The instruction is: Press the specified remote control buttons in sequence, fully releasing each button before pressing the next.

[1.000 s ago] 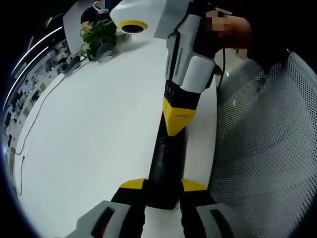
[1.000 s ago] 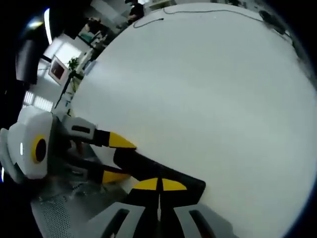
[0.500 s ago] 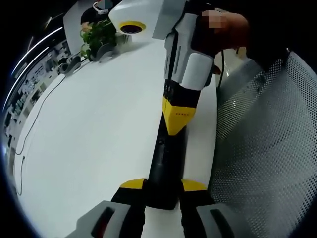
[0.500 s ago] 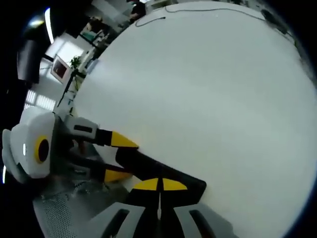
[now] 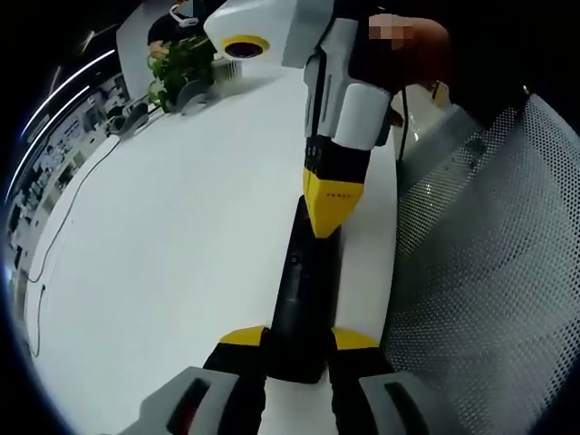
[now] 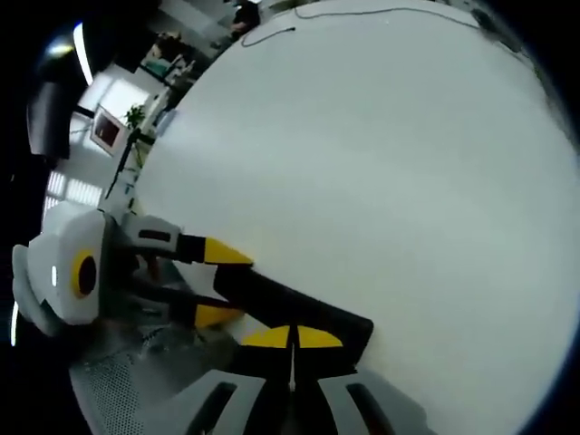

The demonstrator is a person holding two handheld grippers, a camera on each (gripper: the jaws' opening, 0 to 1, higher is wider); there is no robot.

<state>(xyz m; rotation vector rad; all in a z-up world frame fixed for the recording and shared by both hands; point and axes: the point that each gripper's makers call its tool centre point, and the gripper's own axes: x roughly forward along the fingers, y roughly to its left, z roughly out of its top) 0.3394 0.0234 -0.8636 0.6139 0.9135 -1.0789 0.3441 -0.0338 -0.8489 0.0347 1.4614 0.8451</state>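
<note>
The broad white table (image 5: 163, 236) carries the slim black remote control (image 5: 304, 290) along its edge beside a perforated grey chair back (image 5: 489, 290). The left gripper (image 5: 297, 343) pinches the remote's near end, probably steadying it, while the right gripper (image 5: 333, 204), tips pressed together, bears on its far end like a fingertip.

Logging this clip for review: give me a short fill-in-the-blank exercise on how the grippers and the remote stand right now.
1. The left gripper holds the ___ remote between its jaws.
2. The right gripper has its yellow tips ___ together.
3. The remote lies on a ___ table.
4. Beside the table is a chair with a ___ back.

Missing words: black; shut; white; mesh
</note>
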